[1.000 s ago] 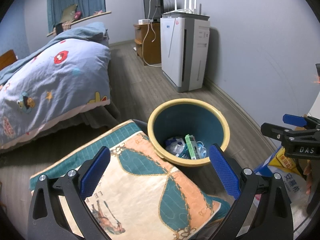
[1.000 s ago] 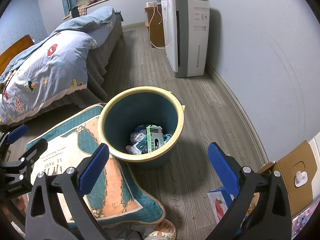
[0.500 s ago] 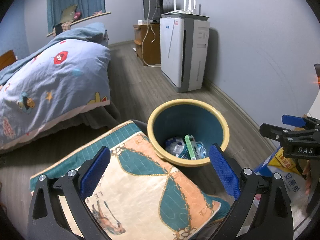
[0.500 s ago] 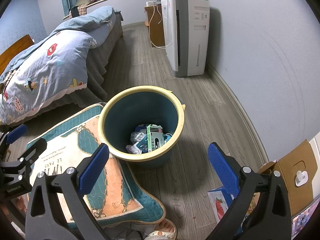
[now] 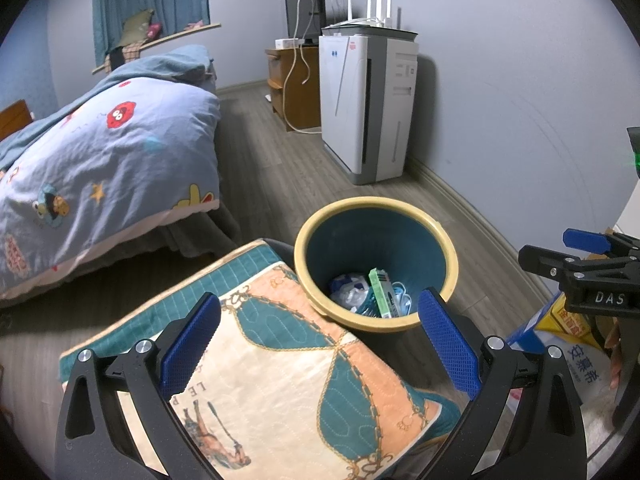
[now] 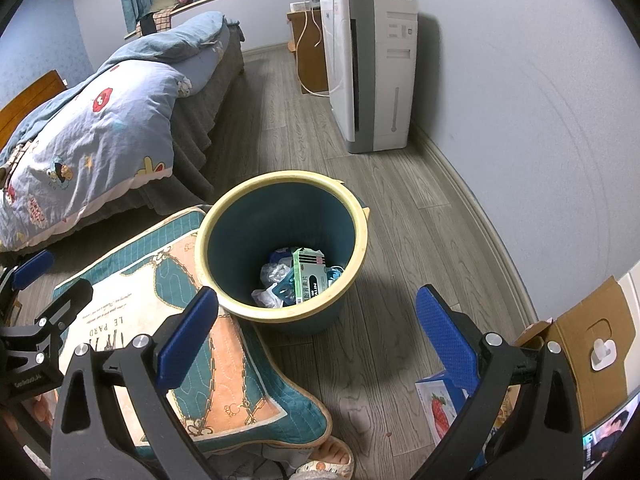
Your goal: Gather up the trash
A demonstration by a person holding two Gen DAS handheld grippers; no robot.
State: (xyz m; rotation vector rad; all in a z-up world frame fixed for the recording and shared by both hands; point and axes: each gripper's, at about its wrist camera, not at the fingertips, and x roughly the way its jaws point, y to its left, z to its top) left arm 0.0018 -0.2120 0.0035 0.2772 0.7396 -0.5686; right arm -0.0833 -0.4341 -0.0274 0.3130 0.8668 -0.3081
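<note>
A teal bin with a yellow rim [image 5: 448, 248] [image 6: 360, 236] stands on the wood floor. In its bottom lie a green box [image 5: 380, 292] [image 6: 308, 276] and crumpled plastic wrappers [image 5: 348, 290] [image 6: 274, 276]. My left gripper [image 5: 316, 340] is open above a patterned cushion, just short of the bin, with nothing between its fingers. My right gripper [image 6: 316, 340] is open too, hovering over the bin's near side and empty. The right gripper also shows at the right edge of the left wrist view [image 5: 580, 264].
A patterned teal and orange cushion [image 5: 280, 380] [image 6: 132, 320] leans against the bin. A bed with a blue quilt [image 5: 100, 168] fills the left. A white air purifier [image 5: 368, 108] stands by the wall. Cardboard boxes [image 6: 592, 356] and a printed box [image 5: 572, 352] sit at right. A slippered foot [image 6: 328, 456] shows below.
</note>
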